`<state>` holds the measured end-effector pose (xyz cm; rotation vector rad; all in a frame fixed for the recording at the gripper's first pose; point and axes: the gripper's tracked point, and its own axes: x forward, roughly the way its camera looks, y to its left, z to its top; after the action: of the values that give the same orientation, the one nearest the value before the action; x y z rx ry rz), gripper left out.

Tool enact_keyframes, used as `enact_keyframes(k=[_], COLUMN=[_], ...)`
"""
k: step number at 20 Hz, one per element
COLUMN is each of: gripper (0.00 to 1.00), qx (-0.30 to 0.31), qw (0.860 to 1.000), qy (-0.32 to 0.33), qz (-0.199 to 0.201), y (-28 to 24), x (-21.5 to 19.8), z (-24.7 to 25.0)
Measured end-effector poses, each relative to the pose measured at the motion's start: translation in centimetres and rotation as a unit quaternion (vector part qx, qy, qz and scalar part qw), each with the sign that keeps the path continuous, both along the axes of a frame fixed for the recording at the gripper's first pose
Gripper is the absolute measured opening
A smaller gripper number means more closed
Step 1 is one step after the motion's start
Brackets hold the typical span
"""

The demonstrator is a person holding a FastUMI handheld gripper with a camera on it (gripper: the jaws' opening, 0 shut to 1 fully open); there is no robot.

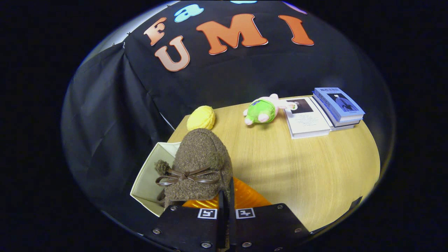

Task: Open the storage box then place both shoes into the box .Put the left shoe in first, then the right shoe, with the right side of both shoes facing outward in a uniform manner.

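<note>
A brown fuzzy shoe [199, 161] with a dark ribbon bow and an orange insole [246, 197] hangs right in front of my fingers, toe pointing away. My gripper [224, 201] is shut on the thin rim of the shoe's opening, both fingers pressed close together on it. Beneath and left of the shoe sits the cream storage box [148, 175], open at the top, at the left edge of the wooden table [297, 168]. The shoe covers the box's right part, and most of the box's inside is hidden.
A yellow plush ball [201, 118] lies just beyond the shoe's toe. A green and pink plush toy [262, 111] lies farther back at the middle. Behind it to the right are an open booklet [308, 120] and stacked blue books [337, 105]. Black cloth walls the booth.
</note>
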<state>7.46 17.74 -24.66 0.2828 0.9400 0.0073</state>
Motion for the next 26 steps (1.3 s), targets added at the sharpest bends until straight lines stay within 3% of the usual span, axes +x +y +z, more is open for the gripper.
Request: enact_keyframes(k=[12,22,26], gripper=[0.05,0.05,0.05], qx=[0.034,0.015,-0.003], qw=[0.999,0.999,0.998], qy=[-0.002,0.046,0.058], qz=[0.008,0.016,-0.005], y=[9.0,14.0,14.1], x=[4.8,4.2,4.1], z=[2.4,-2.0,-4.0])
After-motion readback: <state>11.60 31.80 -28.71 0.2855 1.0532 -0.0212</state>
